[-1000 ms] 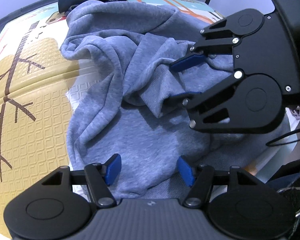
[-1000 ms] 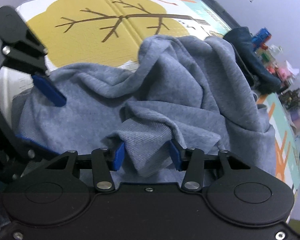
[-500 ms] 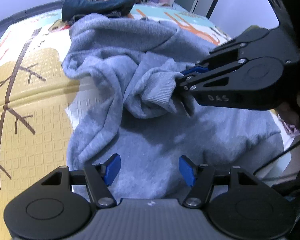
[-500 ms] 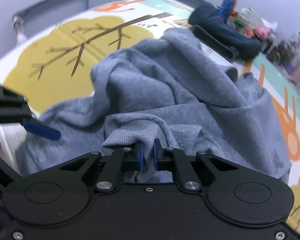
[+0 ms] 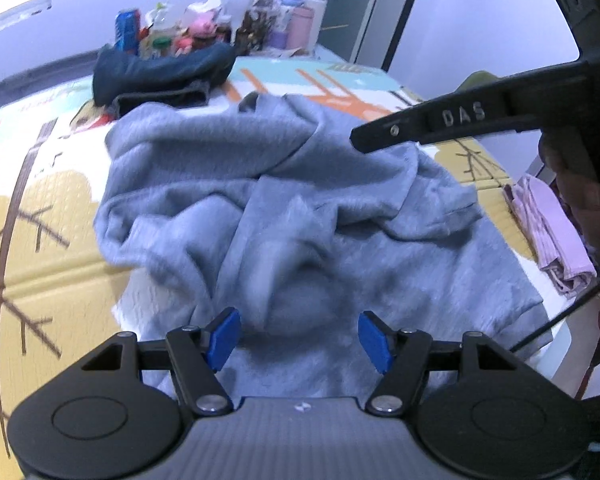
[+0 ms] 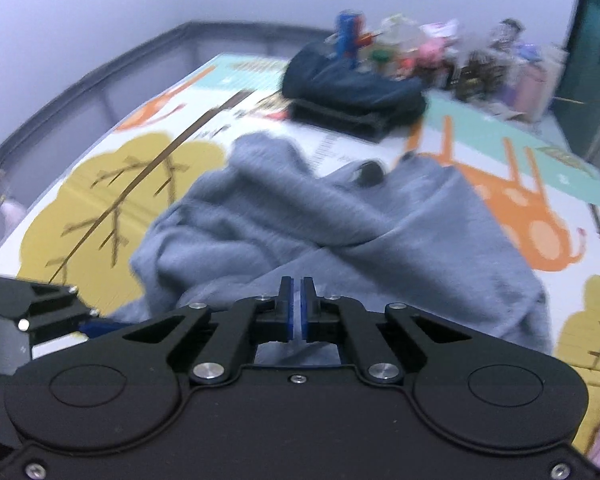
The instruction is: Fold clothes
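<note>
1. Blue pads [image 6: 286,312] of right gripper [image 6: 297,310] pressed together, apparently pinching grey hoodie [image 5: 300,208]
2. Left gripper [image 5: 298,334] spread wide, empty, above hoodie crumpled on play mat [image 5: 40,216]
3. Lift gently, then spread flat

Domestic room, likely a child's play area. Evidence: foam play mat [image 6: 148,168] printed with trees and an orange animal; toys and bottles [image 5: 204,28] clustered against the wall; grey sweatshirt [image 5: 300,208], folded dark garments [image 6: 352,92], pink clothing [image 5: 548,232].
</note>
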A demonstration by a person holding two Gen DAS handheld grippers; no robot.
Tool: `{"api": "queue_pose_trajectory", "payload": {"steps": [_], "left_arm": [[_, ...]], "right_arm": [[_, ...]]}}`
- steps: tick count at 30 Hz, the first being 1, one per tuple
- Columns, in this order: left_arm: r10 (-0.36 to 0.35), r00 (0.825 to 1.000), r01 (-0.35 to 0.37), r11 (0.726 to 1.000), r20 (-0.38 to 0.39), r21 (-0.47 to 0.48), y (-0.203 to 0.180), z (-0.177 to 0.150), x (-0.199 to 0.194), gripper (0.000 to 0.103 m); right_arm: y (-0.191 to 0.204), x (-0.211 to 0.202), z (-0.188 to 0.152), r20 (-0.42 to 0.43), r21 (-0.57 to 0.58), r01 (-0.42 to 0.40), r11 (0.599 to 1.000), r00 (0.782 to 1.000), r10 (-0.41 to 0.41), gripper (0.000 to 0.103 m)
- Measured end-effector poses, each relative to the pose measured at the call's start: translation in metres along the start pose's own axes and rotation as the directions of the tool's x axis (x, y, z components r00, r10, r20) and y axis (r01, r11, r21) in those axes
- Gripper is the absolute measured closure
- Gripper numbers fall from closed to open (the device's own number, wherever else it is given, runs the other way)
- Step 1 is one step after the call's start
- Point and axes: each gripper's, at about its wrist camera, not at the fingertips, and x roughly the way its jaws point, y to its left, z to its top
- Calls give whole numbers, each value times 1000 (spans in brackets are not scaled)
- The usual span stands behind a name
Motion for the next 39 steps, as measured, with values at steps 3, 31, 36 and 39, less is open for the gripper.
{"api": "queue_pose_trajectory", "payload": {"steps": [3, 31, 36, 39], "left_arm": [[-25, 1000, 25, 999, 14, 22, -3, 7, 1, 34], [-40, 992, 41, 999, -116, 1, 20, -39, 4, 33], [-18, 991, 16, 1000, -136, -17, 28, -47, 4, 33], [-6, 989, 3, 1000, -145, -16, 31, -51, 3, 33]], "right_arm": [[-17, -12, 5, 33, 61, 29, 998, 999, -31, 102], [78, 31, -55, -239, -284, -250, 926, 953, 184, 65], [89, 40, -61, -262, -337, -252, 907, 951, 167, 65], [93, 44, -66, -273, -379, -248, 892, 950, 148, 65]]}}
